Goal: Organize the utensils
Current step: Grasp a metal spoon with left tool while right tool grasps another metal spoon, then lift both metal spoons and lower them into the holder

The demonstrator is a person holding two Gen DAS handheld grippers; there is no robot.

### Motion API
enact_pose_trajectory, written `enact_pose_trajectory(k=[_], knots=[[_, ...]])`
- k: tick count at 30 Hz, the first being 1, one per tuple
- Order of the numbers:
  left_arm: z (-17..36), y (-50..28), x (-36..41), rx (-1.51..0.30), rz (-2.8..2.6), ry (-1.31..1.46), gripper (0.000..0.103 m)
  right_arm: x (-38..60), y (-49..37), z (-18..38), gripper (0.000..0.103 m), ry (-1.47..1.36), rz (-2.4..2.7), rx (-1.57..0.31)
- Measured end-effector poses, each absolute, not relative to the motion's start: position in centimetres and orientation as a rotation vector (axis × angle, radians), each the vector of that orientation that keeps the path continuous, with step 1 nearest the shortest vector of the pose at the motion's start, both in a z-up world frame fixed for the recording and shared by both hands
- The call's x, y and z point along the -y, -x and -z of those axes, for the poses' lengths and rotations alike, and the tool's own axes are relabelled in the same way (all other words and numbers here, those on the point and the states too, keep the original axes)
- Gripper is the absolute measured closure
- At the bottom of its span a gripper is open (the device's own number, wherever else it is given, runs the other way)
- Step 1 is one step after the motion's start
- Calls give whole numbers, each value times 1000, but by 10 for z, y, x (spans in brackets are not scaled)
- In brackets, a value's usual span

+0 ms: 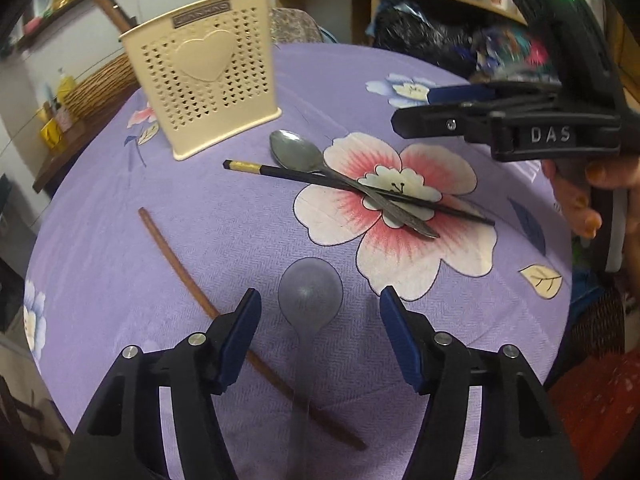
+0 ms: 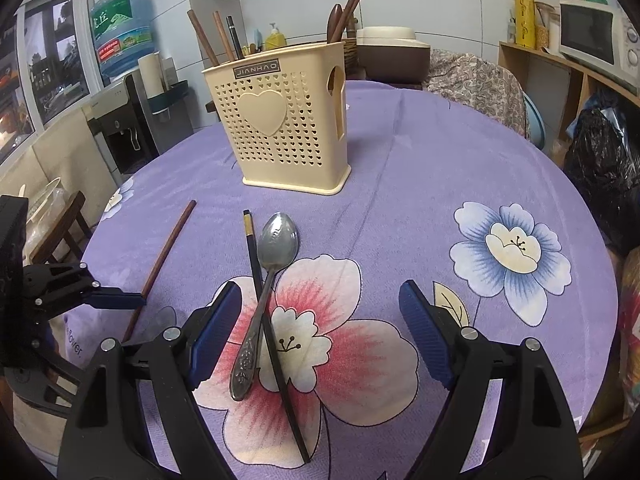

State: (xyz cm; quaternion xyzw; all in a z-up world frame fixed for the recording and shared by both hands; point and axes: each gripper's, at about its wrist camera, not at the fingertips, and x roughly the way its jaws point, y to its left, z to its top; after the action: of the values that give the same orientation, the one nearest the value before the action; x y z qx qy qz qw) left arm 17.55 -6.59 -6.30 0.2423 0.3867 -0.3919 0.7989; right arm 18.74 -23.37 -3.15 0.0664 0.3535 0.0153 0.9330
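A cream perforated utensil holder stands at the far side of the table with several chopsticks and a wooden spoon in it. A metal spoon lies crossed with a black chopstick on the pink flower. My right gripper hangs open over their handles, touching neither. My left gripper is open, with a translucent plastic spoon lying between its pads, untouched. That spoon's handle crosses a brown chopstick.
A purple flowered cloth covers the round table. A water dispenser stands beyond its left edge, and a shelf with a microwave stands on the right. Dark bags lie past the far edge.
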Motion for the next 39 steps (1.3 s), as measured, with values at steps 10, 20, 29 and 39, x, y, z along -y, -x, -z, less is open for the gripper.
enact_pose_trajectory(k=[10, 20, 29, 39], knots=[[69, -185, 71, -875, 838, -512, 66, 235, -192, 34, 22, -152, -30, -740], [22, -201, 51, -744, 709, -255, 67, 222, -214, 38, 22, -147, -44, -787], [-47, -203, 35, -572, 672, -20, 67, 206, -248, 46, 26, -150, -24, -818], [-37, -210, 36, -590, 651, 54, 67, 202, -300, 58, 39, -219, 92, -889]])
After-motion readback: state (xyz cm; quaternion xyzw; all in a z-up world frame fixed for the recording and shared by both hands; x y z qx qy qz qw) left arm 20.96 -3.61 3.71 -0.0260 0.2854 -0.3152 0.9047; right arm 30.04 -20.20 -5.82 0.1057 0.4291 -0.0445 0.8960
